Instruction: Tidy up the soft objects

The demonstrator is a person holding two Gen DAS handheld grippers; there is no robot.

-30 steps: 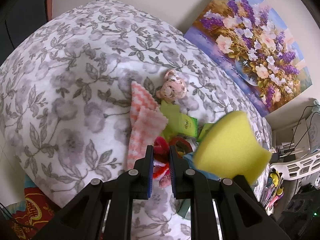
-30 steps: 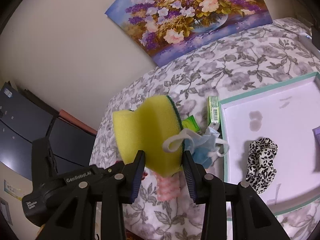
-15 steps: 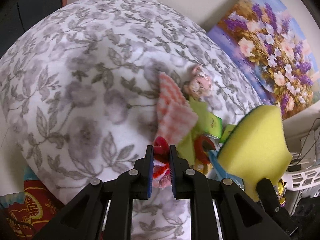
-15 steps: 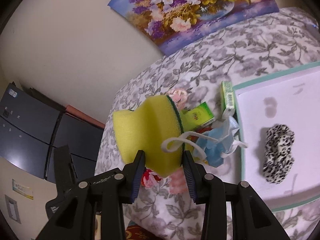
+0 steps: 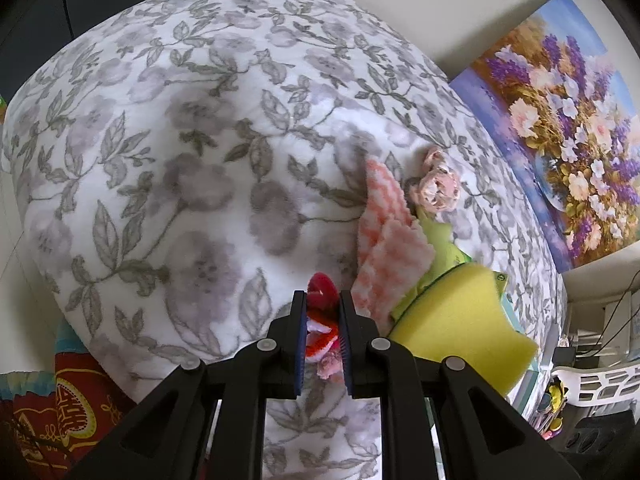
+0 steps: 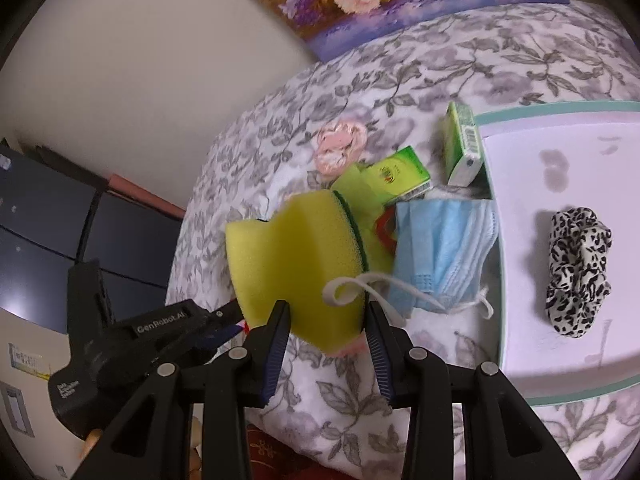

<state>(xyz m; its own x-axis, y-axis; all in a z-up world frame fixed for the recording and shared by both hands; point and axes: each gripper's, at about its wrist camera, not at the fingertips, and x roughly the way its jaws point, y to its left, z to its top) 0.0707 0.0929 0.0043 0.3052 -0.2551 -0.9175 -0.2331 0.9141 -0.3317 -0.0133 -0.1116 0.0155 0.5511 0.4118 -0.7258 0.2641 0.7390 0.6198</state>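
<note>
Over floral bedding, two hand-held grippers, each clenched on one thing: left hand-held gripper (image 5: 323,336) on one red plush toy (image 5: 320,322), right hand-held gripper (image 6: 326,338) on one yellow sponge (image 6: 296,268).

Cream wall (image 6: 152,64) with a floral painting (image 5: 568,152) leaning on it. Grey floral bedspread (image 5: 168,152) fills the view. Dark cabinet (image 6: 44,216) on one side, white basket (image 5: 592,380) on the other.

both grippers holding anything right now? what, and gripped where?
Yes, both. Left gripper is shut on a red and white fuzzy toy, pinched across its middle. Right gripper clamps the yellow sponge by its lower end, pads on its two broad sides.
</note>
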